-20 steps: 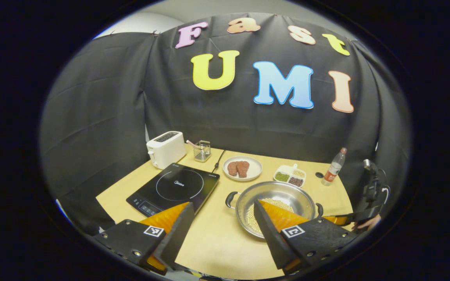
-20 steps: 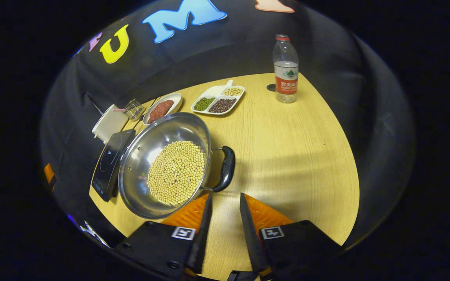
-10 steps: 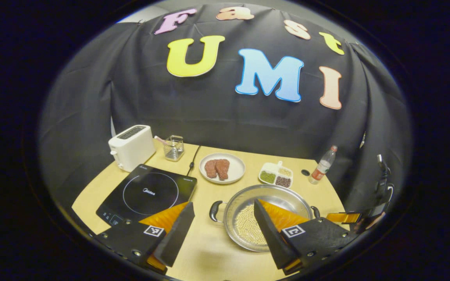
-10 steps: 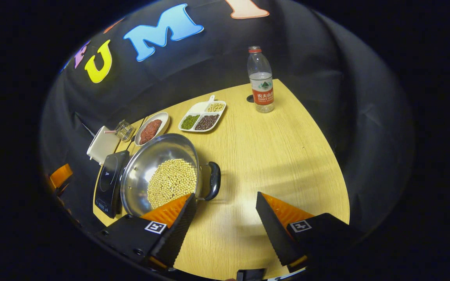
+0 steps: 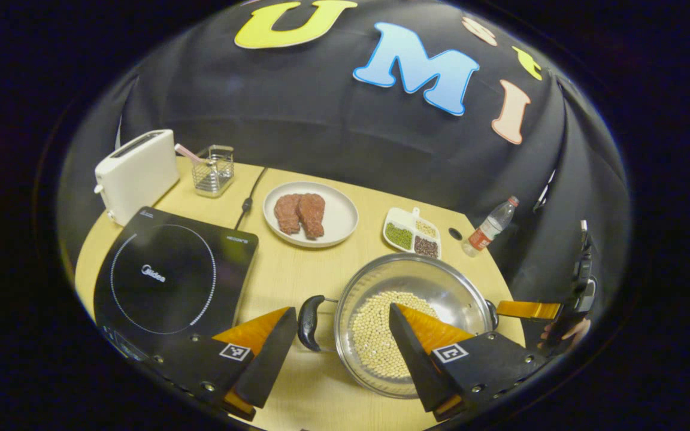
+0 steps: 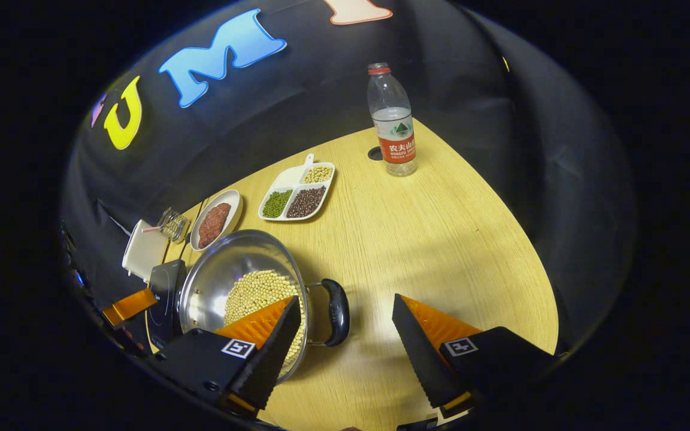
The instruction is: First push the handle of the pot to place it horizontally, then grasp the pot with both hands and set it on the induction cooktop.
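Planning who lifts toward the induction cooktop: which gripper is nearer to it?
Left. The left gripper hovers open at the pot's cooktop-side handle, one finger right beside the induction cooktop. The right gripper is open at the opposite handle, with the pot between.

Pale wood-grain counter (image 6: pixel 441 239) with a curved edge, occupying the lower half of both views. A small round dark hole (image 6: pixel 375 154) pierces its far side. Wrinkled black cloth wall (image 5: pixel 297 114) rises directly behind, filling the upper frame. Soft light brightens the wood at lower centre in the right gripper view.
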The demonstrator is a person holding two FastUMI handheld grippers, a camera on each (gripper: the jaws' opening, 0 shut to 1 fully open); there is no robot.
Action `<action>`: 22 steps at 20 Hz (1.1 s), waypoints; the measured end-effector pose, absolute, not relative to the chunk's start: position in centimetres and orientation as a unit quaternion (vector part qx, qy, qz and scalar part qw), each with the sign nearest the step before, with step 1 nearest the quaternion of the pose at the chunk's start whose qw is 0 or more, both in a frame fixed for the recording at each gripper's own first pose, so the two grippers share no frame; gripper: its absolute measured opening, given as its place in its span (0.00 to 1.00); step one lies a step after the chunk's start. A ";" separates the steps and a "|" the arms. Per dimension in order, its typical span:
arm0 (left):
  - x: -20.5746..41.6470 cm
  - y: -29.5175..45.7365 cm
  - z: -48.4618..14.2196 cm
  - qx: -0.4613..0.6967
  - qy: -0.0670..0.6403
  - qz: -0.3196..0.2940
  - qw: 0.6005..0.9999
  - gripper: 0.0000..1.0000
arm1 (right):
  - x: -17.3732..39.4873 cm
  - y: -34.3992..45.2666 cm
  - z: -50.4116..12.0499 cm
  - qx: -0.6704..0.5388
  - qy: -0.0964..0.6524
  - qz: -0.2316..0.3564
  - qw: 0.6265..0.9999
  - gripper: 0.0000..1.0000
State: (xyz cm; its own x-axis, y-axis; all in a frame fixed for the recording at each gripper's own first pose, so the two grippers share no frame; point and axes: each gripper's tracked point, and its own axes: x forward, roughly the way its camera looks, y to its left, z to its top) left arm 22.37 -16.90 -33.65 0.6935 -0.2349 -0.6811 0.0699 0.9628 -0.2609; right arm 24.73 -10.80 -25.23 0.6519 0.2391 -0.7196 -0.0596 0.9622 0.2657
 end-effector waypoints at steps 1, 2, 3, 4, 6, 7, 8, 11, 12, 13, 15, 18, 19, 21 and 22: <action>22.7 -17.0 -34.5 -0.109 0.390 -0.091 0.910 0.94 | 25.0 -10.7 -25.6 0.110 0.408 0.081 0.903 0.98; 23.2 -16.6 -35.4 -0.105 0.396 -0.092 0.908 0.94 | 25.4 -10.3 -26.0 0.109 0.406 0.084 0.903 0.98; 23.6 -16.2 -36.3 -0.100 0.400 -0.094 0.906 0.94 | 25.7 -10.1 -26.2 0.107 0.403 0.085 0.905 0.98; 24.1 -16.1 -37.0 -0.100 0.403 -0.100 0.904 0.94 | 26.0 -9.8 -26.8 0.105 0.402 0.088 0.905 0.98; 24.6 -15.5 -38.6 -0.100 0.411 -0.104 0.900 0.94 | 25.9 -9.2 -27.8 0.109 0.408 0.095 0.902 0.98; 24.6 -15.6 -39.2 -0.105 0.415 -0.109 0.897 0.94 | 25.8 -8.6 -28.5 0.114 0.412 0.098 0.898 0.98; 24.5 -15.8 -39.6 -0.111 0.418 -0.114 0.894 0.94 | 25.8 -8.0 -29.2 0.120 0.416 0.100 0.896 0.98; 24.7 -16.0 -41.3 -0.123 0.433 -0.122 0.884 0.90 | 25.8 -7.3 -30.8 0.114 0.422 0.107 0.893 0.98; 24.6 -16.1 -41.6 -0.127 0.441 -0.123 0.880 0.93 | 25.8 -7.1 -31.1 0.112 0.423 0.109 0.893 0.98; 24.3 -16.5 -42.0 -0.129 0.446 -0.130 0.876 0.90 | 25.9 -6.9 -31.2 0.113 0.422 0.111 0.893 0.98; 24.4 -17.0 -42.5 -0.132 0.449 -0.140 0.873 0.93 | 26.0 -6.3 -31.3 0.117 0.419 0.119 0.892 0.98; 24.5 -17.4 -43.2 -0.151 0.455 -0.142 0.866 0.76 | 25.8 -5.9 -31.7 0.125 0.428 0.114 0.888 0.97; 24.4 -17.4 -43.5 -0.156 0.457 -0.139 0.865 0.76 | 26.2 -5.6 -31.8 0.132 0.429 0.113 0.886 0.94; 24.2 -17.7 -43.9 -0.168 0.465 -0.139 0.858 0.76 | 26.0 -5.2 -31.9 0.138 0.432 0.115 0.884 0.93; 24.2 -17.9 -44.2 -0.175 0.469 -0.136 0.855 0.74 | 25.9 -5.5 -31.9 0.131 0.433 0.111 0.885 0.84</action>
